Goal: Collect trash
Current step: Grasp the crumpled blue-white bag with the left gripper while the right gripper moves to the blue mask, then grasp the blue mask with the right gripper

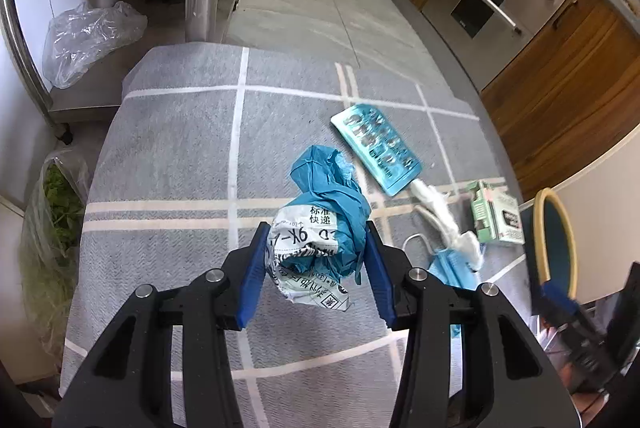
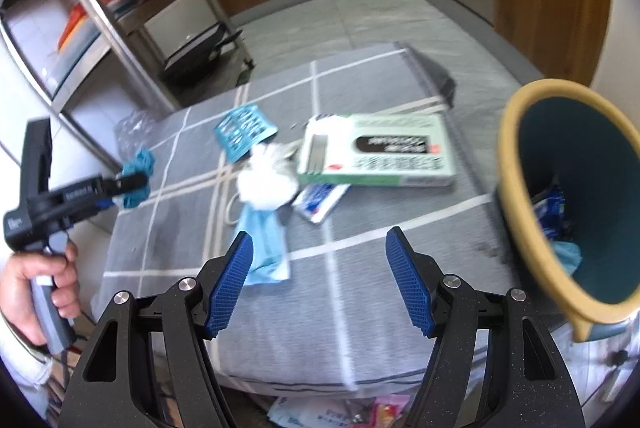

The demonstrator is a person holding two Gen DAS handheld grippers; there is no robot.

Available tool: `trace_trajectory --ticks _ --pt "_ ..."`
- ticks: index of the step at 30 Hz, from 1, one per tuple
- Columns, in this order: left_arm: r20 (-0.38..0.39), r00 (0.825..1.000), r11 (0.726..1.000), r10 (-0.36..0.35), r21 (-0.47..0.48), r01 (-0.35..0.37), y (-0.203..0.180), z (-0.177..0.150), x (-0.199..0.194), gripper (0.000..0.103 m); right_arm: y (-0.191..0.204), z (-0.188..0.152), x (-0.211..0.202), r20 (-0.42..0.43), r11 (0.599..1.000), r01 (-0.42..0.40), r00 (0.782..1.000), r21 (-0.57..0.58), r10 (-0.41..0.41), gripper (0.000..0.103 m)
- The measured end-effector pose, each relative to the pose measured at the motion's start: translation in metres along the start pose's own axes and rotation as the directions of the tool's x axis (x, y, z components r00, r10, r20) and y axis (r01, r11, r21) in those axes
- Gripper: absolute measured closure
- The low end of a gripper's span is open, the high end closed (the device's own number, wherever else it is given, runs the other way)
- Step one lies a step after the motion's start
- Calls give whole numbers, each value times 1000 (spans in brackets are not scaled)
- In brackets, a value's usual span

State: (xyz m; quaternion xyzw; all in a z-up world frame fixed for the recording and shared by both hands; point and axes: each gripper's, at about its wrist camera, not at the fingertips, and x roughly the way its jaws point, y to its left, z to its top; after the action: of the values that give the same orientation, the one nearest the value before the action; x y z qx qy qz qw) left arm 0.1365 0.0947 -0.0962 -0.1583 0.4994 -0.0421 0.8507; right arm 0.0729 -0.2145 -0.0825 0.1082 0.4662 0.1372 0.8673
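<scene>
My left gripper [image 1: 316, 240] is shut on a crumpled teal bag with a white shipping label [image 1: 320, 228] and holds it above the grey checked tablecloth [image 1: 180, 156]. The right wrist view shows it at the left [image 2: 138, 174]. A teal blister pack [image 1: 376, 148], a white tissue wad [image 2: 266, 178], a blue face mask [image 2: 264, 248] and a green-white box [image 2: 376, 156] lie on the cloth. My right gripper [image 2: 320, 240] is open and empty above the cloth's near side. A teal bin with a yellow rim [image 2: 516, 212] stands at the right and holds some trash.
A metal shelf rack [image 2: 120, 24] stands at the left, with a clear plastic bag [image 1: 88, 40] on it. Wooden cabinets [image 1: 560, 88] line the far side. A bag of greens [image 1: 52, 228] sits beside the table. Packets lie on the floor below the table's near edge [image 2: 332, 412].
</scene>
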Motion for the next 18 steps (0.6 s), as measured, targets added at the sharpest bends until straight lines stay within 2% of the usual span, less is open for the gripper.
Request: trace_trajectory --ticks 14,15,18 --pt "34 998 999 -44 -24 45 -1 7 -13 58 47 -12 63 -120 997 -14 993 -71 5 33" --pt "34 998 999 -45 -23 46 -2 7 -13 58 48 -14 66 -125 997 -12 992 -75 3 35" --pt "29 999 999 -46 -19 46 -4 5 -11 58 47 -18 71 -135 996 -9 991 -84 -2 52"
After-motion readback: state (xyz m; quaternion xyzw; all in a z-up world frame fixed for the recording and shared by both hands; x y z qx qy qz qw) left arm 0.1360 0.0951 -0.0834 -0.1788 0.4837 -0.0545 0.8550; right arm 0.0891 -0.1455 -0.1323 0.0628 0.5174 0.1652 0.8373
